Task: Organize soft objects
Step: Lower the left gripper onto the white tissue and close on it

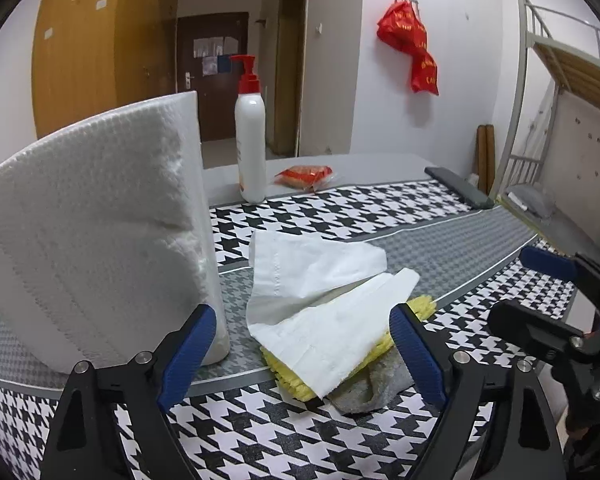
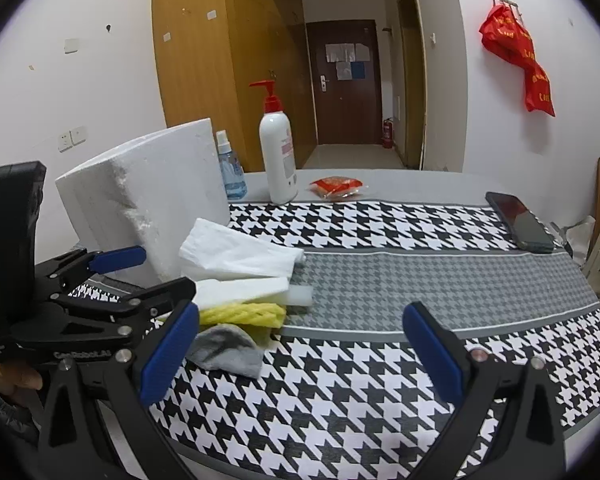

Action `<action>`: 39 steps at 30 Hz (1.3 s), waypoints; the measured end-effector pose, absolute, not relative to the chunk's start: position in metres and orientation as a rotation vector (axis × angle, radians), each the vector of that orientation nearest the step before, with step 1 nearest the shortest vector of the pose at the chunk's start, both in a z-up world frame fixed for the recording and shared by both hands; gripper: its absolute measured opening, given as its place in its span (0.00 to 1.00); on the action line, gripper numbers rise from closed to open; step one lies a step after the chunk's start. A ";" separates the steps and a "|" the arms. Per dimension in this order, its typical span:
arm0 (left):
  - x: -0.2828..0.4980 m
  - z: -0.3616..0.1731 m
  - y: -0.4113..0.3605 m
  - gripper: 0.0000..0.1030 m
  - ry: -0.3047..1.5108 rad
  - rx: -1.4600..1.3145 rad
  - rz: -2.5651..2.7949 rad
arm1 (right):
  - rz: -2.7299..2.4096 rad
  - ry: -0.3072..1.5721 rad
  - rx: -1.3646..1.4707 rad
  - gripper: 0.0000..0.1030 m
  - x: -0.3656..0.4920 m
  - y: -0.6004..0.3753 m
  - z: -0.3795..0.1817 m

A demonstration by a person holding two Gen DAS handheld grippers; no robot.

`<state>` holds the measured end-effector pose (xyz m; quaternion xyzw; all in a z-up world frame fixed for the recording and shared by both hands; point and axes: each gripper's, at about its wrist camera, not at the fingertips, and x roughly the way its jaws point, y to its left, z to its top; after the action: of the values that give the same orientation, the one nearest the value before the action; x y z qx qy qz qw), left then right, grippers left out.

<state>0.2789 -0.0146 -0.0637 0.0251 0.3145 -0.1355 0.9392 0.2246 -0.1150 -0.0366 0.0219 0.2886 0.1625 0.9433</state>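
A pile of soft things lies on the houndstooth table: white tissues (image 1: 316,296) on top, a yellow knit cloth (image 1: 288,376) under them and a grey cloth (image 1: 372,388) at the front. The pile shows in the right wrist view too: tissues (image 2: 236,256), yellow cloth (image 2: 244,314), grey cloth (image 2: 228,346). A white foam block (image 1: 88,232) stands left of the pile. My left gripper (image 1: 300,354) is open and empty, just in front of the pile. My right gripper (image 2: 300,354) is open and empty, right of the pile.
A white pump bottle with a red top (image 1: 251,136), a small blue spray bottle (image 2: 230,172) and a red snack packet (image 1: 304,176) stand at the table's far edge. A dark phone (image 2: 518,220) lies at the far right. A bunk bed (image 1: 560,92) stands beyond.
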 end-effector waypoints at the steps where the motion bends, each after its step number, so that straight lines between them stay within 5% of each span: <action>1: 0.281 -0.065 -0.016 0.82 0.648 0.050 -0.281 | 0.331 0.589 0.046 1.00 0.225 -0.115 -0.037; 6: 0.291 -0.072 -0.021 0.64 0.691 0.048 -0.304 | 0.331 0.591 0.055 1.00 0.225 -0.117 -0.040; 25: 0.311 -0.078 -0.026 0.64 0.728 0.090 -0.242 | 0.330 0.601 0.089 1.00 0.230 -0.126 -0.046; 32: 0.312 -0.080 -0.028 0.15 0.738 0.100 -0.268 | 0.327 0.601 0.092 1.00 0.230 -0.126 -0.045; 39: 0.301 -0.070 -0.027 0.07 0.717 0.084 -0.327 | 0.323 0.597 0.076 1.00 0.227 -0.122 -0.041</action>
<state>0.3008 -0.0268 -0.0700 0.0410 0.3494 -0.1594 0.9224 0.2270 -0.1221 -0.0414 0.0371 0.2929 0.1583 0.9422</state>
